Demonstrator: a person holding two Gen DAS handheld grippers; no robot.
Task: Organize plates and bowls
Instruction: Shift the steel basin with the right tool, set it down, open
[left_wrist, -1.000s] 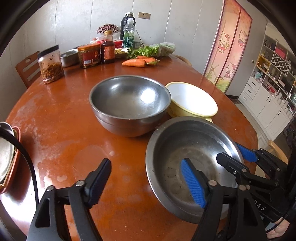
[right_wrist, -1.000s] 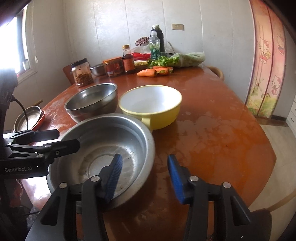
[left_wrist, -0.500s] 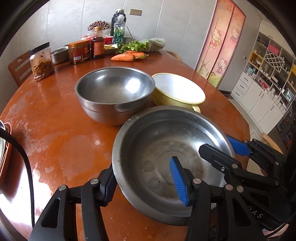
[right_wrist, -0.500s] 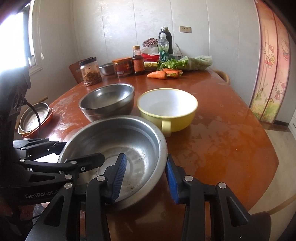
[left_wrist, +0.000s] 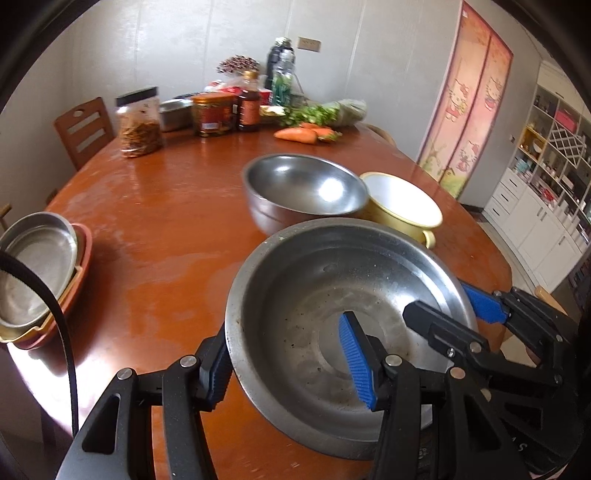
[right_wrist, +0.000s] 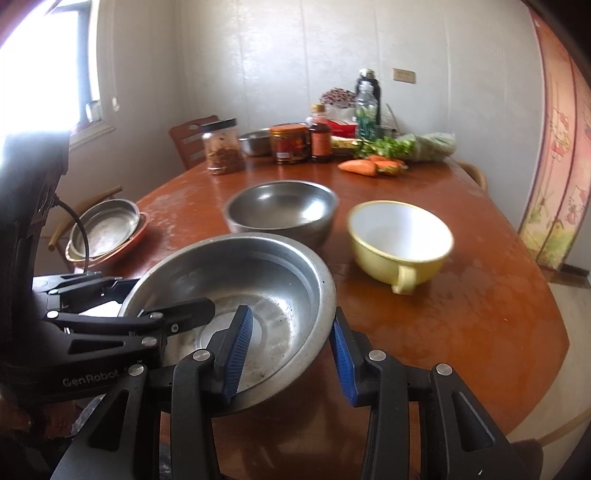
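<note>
In the left wrist view, the left gripper (left_wrist: 291, 360) is pointing down and forward over the round reddish-brown wooden counter (left_wrist: 155, 229). Its fingers have just been closing, and now they are pinching the near wall of the wide shallow silver metal basin (left_wrist: 332, 295). One finger is sitting outside the rim and one blue finger (left_wrist: 356, 360) is sitting inside. The basin is round, dull and speckled inside, with its open side facing up and tipping a little. It is at the near edge of the counter. The right gripper (left_wrist: 461, 306) is reaching in from the right and holding the other side of the rim.

In the right wrist view, the right gripper is pointing down and forward too. Its fingers have just been closing, and they are squeezing the basin's right rim, one blue finger (right_wrist: 238, 354) inside and one outside. The left gripper is coming in from the left. Behind the basin a deep silver metal bowl (right_wrist: 282, 212) is sitting just beside a yellow bowl with a white inside (right_wrist: 400, 240). A stack of plates (right_wrist: 105, 232) is resting at the far left edge.
</note>
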